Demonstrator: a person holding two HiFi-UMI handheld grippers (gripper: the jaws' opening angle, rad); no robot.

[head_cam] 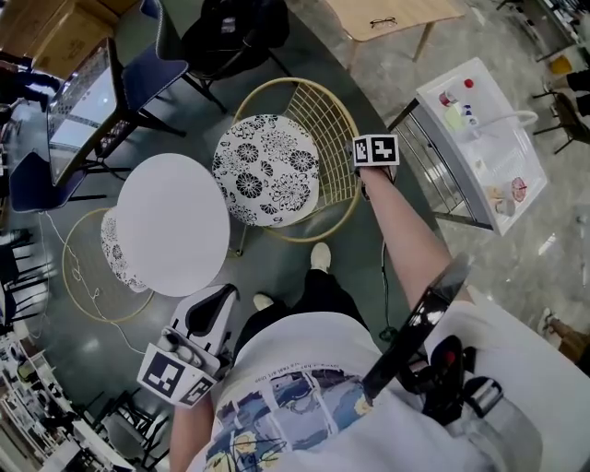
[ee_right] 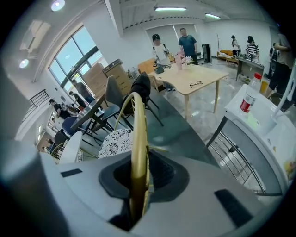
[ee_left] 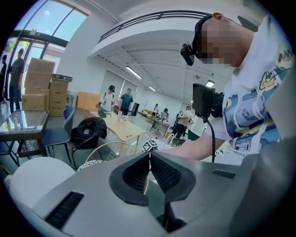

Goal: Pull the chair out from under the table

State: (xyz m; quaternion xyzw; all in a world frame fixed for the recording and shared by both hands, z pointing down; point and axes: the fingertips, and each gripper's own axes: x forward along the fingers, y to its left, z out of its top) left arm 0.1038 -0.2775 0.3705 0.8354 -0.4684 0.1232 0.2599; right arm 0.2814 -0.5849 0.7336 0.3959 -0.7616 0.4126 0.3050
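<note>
A gold wire chair (head_cam: 341,120) with a black-and-white floral cushion (head_cam: 265,169) stands at the far right side of the round white table (head_cam: 172,224); its seat edge is close to the tabletop. My right gripper (head_cam: 361,175) (ee_right: 140,171) is shut on the gold rim (ee_right: 138,134) of the chair's back, and the rim runs up between the jaws. My left gripper (head_cam: 214,300) (ee_left: 149,162) hangs near my body below the table, shut with nothing in it.
A second gold chair (head_cam: 92,267) sits tucked under the table's left side. A white cart (head_cam: 479,147) stands to the right of the chair, a wooden table (head_cam: 392,14) beyond it. A glass table (head_cam: 83,101) and blue chairs stand at the far left.
</note>
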